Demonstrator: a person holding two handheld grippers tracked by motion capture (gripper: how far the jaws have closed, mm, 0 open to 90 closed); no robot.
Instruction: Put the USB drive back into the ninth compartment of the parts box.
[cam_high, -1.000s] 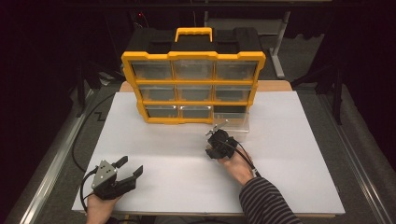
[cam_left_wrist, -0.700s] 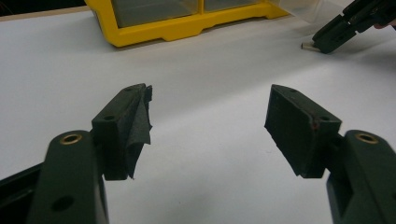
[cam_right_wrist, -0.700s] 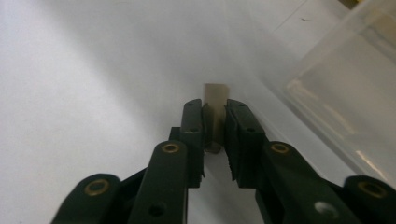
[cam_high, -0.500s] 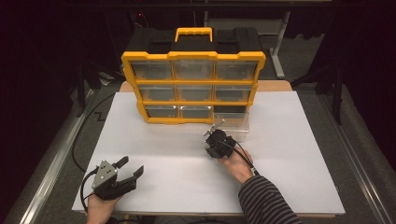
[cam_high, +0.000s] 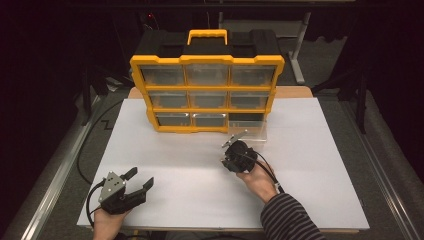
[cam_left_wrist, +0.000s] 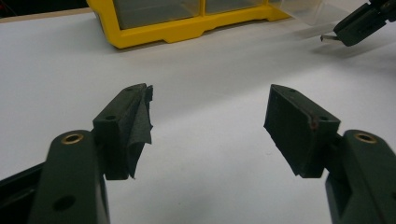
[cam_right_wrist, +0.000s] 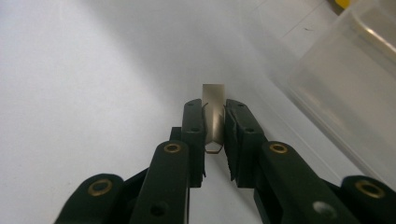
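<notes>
Right gripper (cam_right_wrist: 215, 128), fingers clamped on a thin metal strip (cam_right_wrist: 214, 112) whose long axis runs along them, sits just beside the clear drawer (cam_high: 248, 131) pulled from the organizer (cam_high: 207, 92); left gripper (cam_left_wrist: 210, 116) rests well apart, fingers wide and empty.

Clear drawer (cam_right_wrist: 345, 88) — blurred, cut off at the frame's right edge.

**A lab recording bench**

A white tabletop (cam_high: 320, 165) stands lit in a dark room, edged by metal frame rails (cam_high: 45, 185). A yellow parts organizer (cam_high: 207, 92) sits on it, a cable (cam_high: 82, 150) trails off, and another table's legs (cam_high: 300, 45) stand behind.
</notes>
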